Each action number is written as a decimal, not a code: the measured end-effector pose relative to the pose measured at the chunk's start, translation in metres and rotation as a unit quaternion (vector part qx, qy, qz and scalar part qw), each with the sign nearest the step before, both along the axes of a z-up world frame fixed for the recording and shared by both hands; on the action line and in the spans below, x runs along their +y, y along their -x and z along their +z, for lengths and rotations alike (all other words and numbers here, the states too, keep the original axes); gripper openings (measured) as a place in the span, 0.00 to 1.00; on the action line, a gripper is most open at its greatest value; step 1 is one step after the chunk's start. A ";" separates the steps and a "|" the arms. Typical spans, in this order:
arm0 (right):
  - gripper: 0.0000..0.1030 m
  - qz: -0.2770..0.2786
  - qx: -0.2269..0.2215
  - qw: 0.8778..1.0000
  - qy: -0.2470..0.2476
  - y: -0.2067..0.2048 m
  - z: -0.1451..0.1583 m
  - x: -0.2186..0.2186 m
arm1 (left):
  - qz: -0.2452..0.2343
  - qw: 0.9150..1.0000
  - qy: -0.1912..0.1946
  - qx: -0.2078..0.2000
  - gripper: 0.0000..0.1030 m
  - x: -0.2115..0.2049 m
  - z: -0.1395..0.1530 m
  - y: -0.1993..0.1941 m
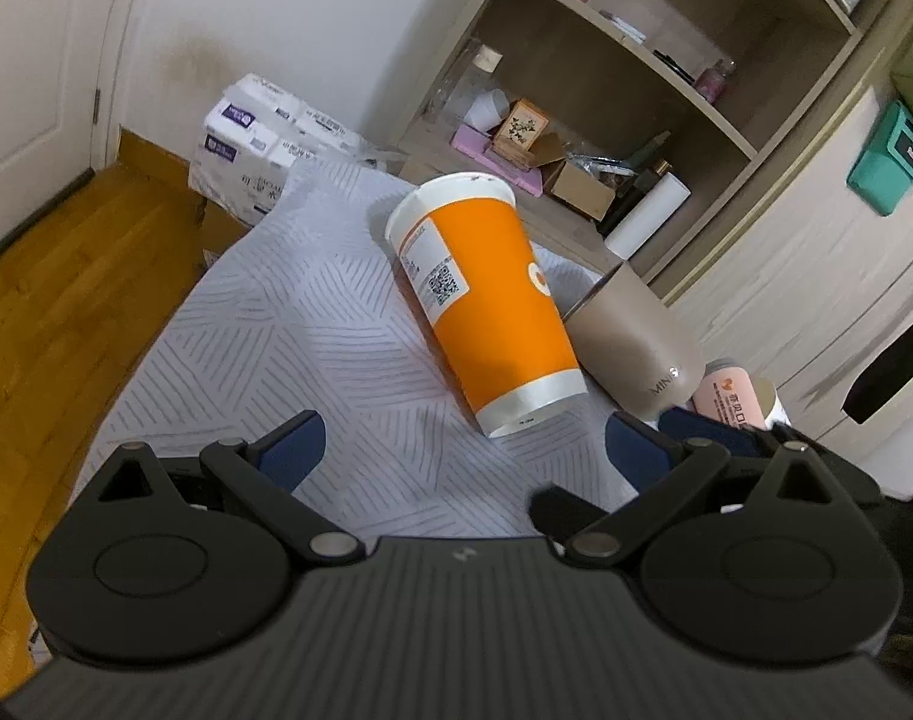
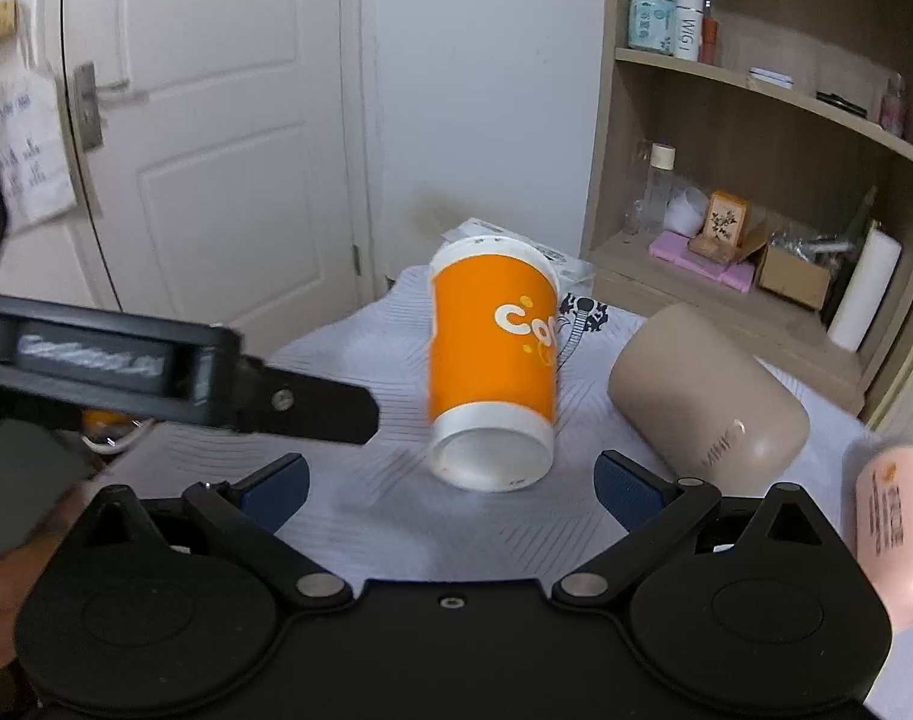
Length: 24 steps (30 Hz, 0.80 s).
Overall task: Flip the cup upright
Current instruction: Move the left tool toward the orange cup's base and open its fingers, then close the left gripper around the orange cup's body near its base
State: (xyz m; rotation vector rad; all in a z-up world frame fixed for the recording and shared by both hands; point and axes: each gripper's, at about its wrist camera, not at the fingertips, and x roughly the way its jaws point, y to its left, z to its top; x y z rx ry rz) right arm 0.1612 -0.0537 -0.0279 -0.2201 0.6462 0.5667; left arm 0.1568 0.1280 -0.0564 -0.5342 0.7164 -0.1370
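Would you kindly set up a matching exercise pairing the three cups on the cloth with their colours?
Things:
1. paper cup
2. tumbler
3. pink cup

Descriptions:
A. taupe, on its side, right of the orange one
B. orange with white ends, base facing the right tongs
C. pale pink, at the far right edge

Pairs: 1-B, 2-A, 3-C

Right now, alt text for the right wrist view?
An orange paper cup lies on its side on a patterned cloth, base toward the open right hand-held gripper. A beige tumbler lies to its right.
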 end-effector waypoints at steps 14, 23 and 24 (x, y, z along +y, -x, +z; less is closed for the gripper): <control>0.81 0.019 -0.053 0.996 0.063 -0.042 -0.026 0.033 | 0.041 0.999 0.030 -0.015 0.98 0.010 -0.002 -0.010; 0.65 0.029 -0.053 0.997 0.042 -0.029 -0.014 0.018 | 0.027 0.999 0.045 -0.006 0.98 -0.005 -0.004 -0.012; 0.65 0.029 -0.052 0.998 0.038 -0.026 -0.013 0.015 | 0.023 0.999 0.049 -0.003 0.98 -0.006 -0.006 -0.012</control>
